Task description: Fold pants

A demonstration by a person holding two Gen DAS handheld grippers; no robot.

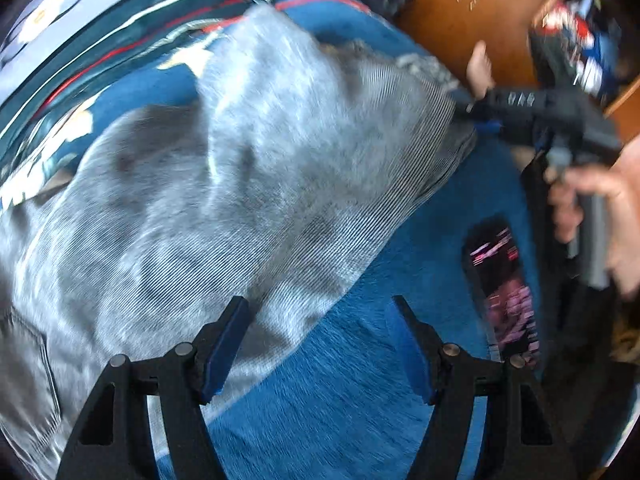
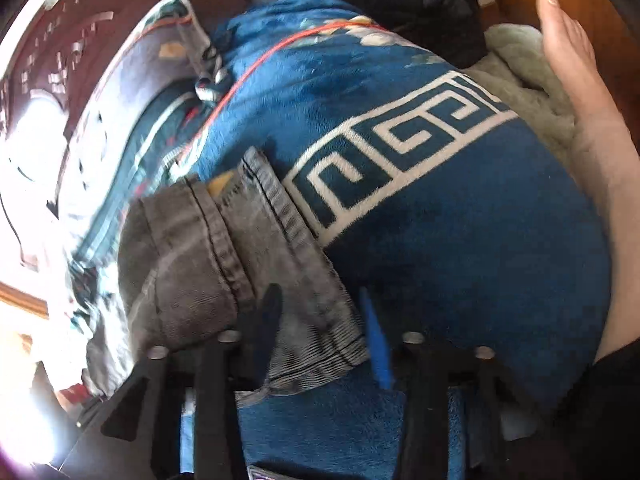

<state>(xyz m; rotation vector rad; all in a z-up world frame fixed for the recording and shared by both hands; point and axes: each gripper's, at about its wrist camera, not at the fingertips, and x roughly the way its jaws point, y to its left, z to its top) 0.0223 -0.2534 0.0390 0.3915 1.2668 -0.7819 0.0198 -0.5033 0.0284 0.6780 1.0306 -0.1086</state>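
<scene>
Grey denim pants point(image 1: 192, 184) lie spread on a blue blanket point(image 1: 344, 380). My left gripper point(image 1: 320, 332) is open, with its left finger over the pants' near edge and its right finger over bare blanket. My right gripper point(image 1: 476, 118) shows in the left wrist view at the pants' far right corner. In the right wrist view the right gripper point(image 2: 320, 320) has the pants' hem point(image 2: 256, 248) lying between its blue-padded fingers, with the jaws partly apart. The view is blurred, so I cannot tell if they pinch the cloth.
The blanket has a white key pattern point(image 2: 400, 148). A dark phone point(image 1: 504, 292) lies on the blanket to the right. A wooden cabinet point(image 1: 472, 16) stands behind. A bare foot point(image 2: 580, 92) and a green cloth point(image 2: 528, 68) are at the right.
</scene>
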